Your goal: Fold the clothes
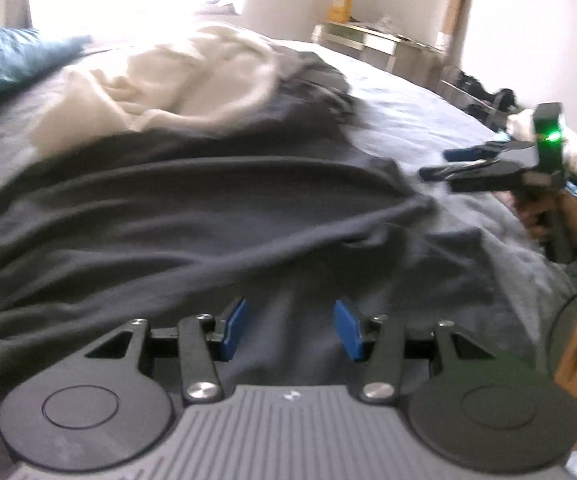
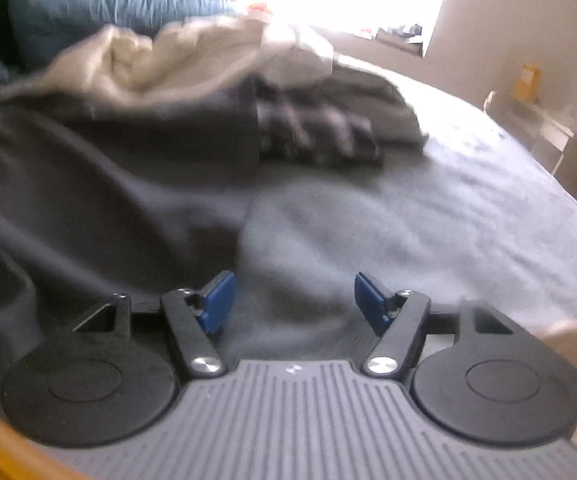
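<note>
Two grippers, both with their blue pads spread apart and nothing between them. The left gripper (image 1: pixel 290 330) hangs low over a dark charcoal garment (image 1: pixel 192 216) that's spread out wrinkled across a grey-blue bed sheet (image 1: pixel 416 120). In the left wrist view the fabric fills the middle of the frame and runs from about 9 o'clock right down under the pads, so this gripper is pretty much directly above the cloth. Can't tell if it's touching.

Past the dark garment, around 11 o'clock, there's a crumpled cream-white garment (image 1: pixel 176 80) lying on top of the pile, with some grey stuff (image 1: pixel 316 80) bunched just beside it at 12 to 1 o'clock. A teal pillow or duvet (image 1: pixel 12 56) sits off at 10 o'clock.

The right gripper (image 1: pixel 444 164) shows up in the left wrist view at 3 o'clock, held by a hand (image 1: pixel 544 220) on its handle, green light glowing on top, pointing in toward the garment's edge but clear of it. Its own camera shows its pads (image 2: pixel 218 300) wide apart over bare sheet, with the dark garment at 9 o'clock and the cream one at 11.

Everything's pretty motion-blurred. A small table (image 1: pixel 372 48) stands against the wall at 1 o'clock.
</note>
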A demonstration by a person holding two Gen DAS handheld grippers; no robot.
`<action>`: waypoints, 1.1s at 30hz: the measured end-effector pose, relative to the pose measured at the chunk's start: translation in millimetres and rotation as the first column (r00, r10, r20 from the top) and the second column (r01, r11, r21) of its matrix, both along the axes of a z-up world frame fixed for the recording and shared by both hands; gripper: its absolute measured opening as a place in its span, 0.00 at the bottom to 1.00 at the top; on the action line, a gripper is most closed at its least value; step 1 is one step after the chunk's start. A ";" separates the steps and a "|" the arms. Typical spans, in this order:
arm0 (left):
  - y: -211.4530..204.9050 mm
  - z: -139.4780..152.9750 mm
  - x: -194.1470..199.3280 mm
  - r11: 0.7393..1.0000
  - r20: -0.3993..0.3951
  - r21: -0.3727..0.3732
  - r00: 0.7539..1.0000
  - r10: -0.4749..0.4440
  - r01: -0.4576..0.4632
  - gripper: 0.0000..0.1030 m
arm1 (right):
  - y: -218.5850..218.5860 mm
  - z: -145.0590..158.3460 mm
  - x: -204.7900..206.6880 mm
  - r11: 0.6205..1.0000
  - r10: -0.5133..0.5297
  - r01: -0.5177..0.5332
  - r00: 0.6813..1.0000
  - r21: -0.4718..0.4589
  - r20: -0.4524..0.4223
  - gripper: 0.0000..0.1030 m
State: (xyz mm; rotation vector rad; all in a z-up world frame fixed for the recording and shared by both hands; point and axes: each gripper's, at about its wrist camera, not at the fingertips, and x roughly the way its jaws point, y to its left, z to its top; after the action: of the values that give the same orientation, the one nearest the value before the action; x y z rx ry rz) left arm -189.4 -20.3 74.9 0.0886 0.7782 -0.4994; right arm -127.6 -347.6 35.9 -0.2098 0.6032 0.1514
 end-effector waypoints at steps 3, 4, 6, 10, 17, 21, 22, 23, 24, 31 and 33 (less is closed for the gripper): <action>17.1 10.1 24.9 0.996 0.063 0.068 0.997 0.046 -0.050 0.52 | -1.7 13.7 25.8 0.996 0.014 -0.017 0.999 0.091 0.036 0.66; 22.1 13.3 36.2 0.994 0.084 0.090 0.995 0.056 -0.063 0.52 | -0.8 15.8 38.5 0.993 0.016 -0.021 0.999 0.112 0.048 0.69; 29.1 19.5 66.7 0.988 0.132 0.138 0.990 0.052 -0.071 0.54 | 4.1 15.0 66.3 0.990 0.040 -0.048 0.997 0.134 0.060 0.72; 20.1 22.1 135.5 0.968 0.223 0.249 0.973 -0.060 0.002 0.64 | 4.9 3.4 91.0 0.976 0.056 -0.075 0.994 0.206 0.094 0.77; -24.8 -17.7 234.1 0.914 0.126 0.360 0.962 -0.244 0.185 0.56 | 6.1 -17.0 134.2 0.937 0.077 -0.125 0.985 0.326 0.156 0.57; -28.3 -30.2 244.8 0.908 0.137 0.390 0.965 -0.222 0.154 0.02 | 6.8 -28.7 158.9 0.907 0.085 -0.156 0.978 0.390 0.192 0.31; -23.9 -25.2 243.6 0.924 0.163 0.358 0.966 -0.203 0.134 0.02 | 7.1 -31.1 164.3 0.901 0.085 -0.161 0.976 0.403 0.199 0.28; -20.8 -18.9 241.2 0.935 0.193 0.338 0.964 -0.185 0.111 0.02 | 8.1 -31.3 165.6 0.904 0.078 -0.154 0.977 0.398 0.201 0.26; -19.3 -12.8 237.4 0.938 0.234 0.335 0.957 -0.173 0.088 0.02 | 12.6 -30.4 162.7 0.917 0.067 -0.147 0.973 0.371 0.220 0.26; -39.8 -25.6 240.9 0.882 0.372 0.469 0.917 -0.146 -0.050 0.10 | 27.7 -27.6 161.8 0.960 0.033 -0.102 0.966 0.261 0.257 0.30; -44.6 -30.0 241.7 0.867 0.398 0.491 0.907 -0.135 -0.086 0.16 | 27.0 -27.3 162.8 0.961 0.021 -0.090 0.966 0.260 0.256 0.33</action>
State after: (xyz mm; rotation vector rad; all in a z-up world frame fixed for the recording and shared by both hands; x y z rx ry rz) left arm 52.3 -64.9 44.9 0.6754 0.4599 -0.2733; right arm 35.2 -320.6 8.7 0.0199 0.3183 0.2557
